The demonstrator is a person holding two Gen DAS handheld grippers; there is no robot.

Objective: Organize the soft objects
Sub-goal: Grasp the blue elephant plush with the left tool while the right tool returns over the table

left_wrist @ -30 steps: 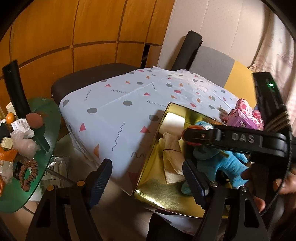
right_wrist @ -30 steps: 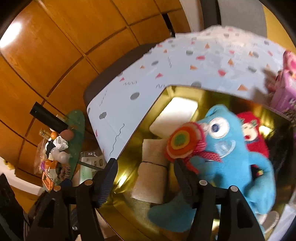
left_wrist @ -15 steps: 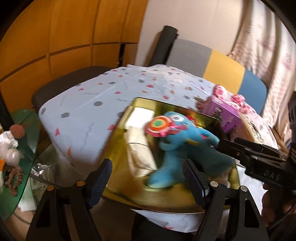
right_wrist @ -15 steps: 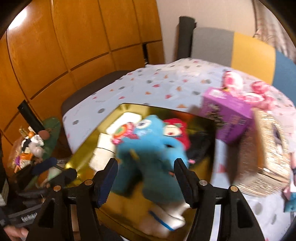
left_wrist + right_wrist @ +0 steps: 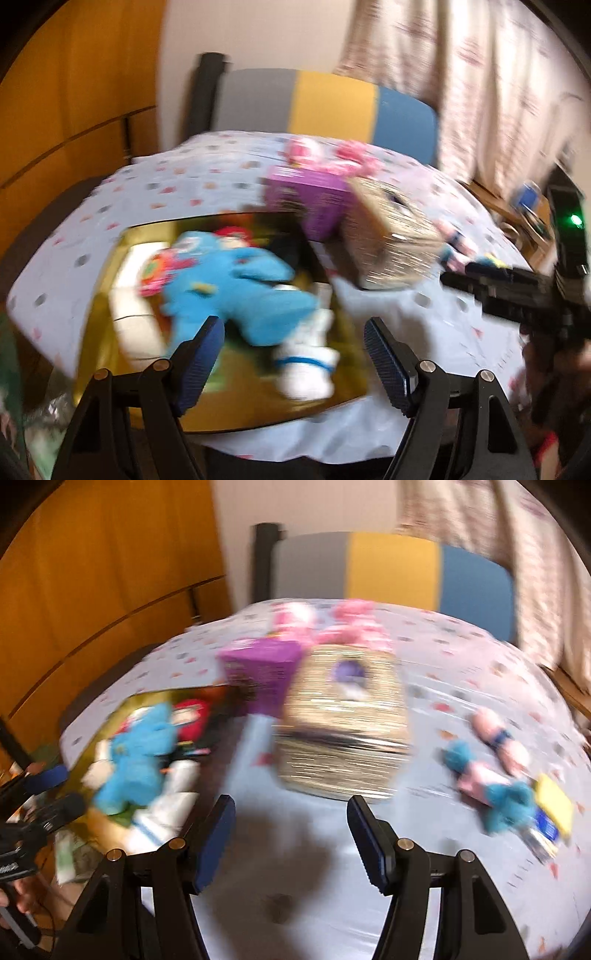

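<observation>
Both views are motion-blurred. A blue plush toy [image 5: 236,291] with a round orange flower lies in a gold tray [image 5: 255,402] beside a red plush [image 5: 234,233] and folded cream cloths [image 5: 133,325]. My left gripper [image 5: 293,365] is open and empty, above the tray's near edge. My right gripper [image 5: 290,840] is open and empty, over bare tablecloth in front of a glittery gold box [image 5: 343,734]. The blue plush also shows at the left of the right wrist view [image 5: 138,760]. Small pink and blue soft toys [image 5: 495,775] lie on the cloth at the right.
A purple box [image 5: 260,672] and pink plush items [image 5: 332,626] sit behind the gold box [image 5: 391,240]. A patterned cloth [image 5: 424,886] covers the table. A grey, yellow and blue chair back [image 5: 325,99] stands behind. Wood panels are at left, a curtain at right.
Both grippers have swung right and pulled back from the tray. The blue plush, close before the right gripper a second ago, now lies in the tray at the left.
</observation>
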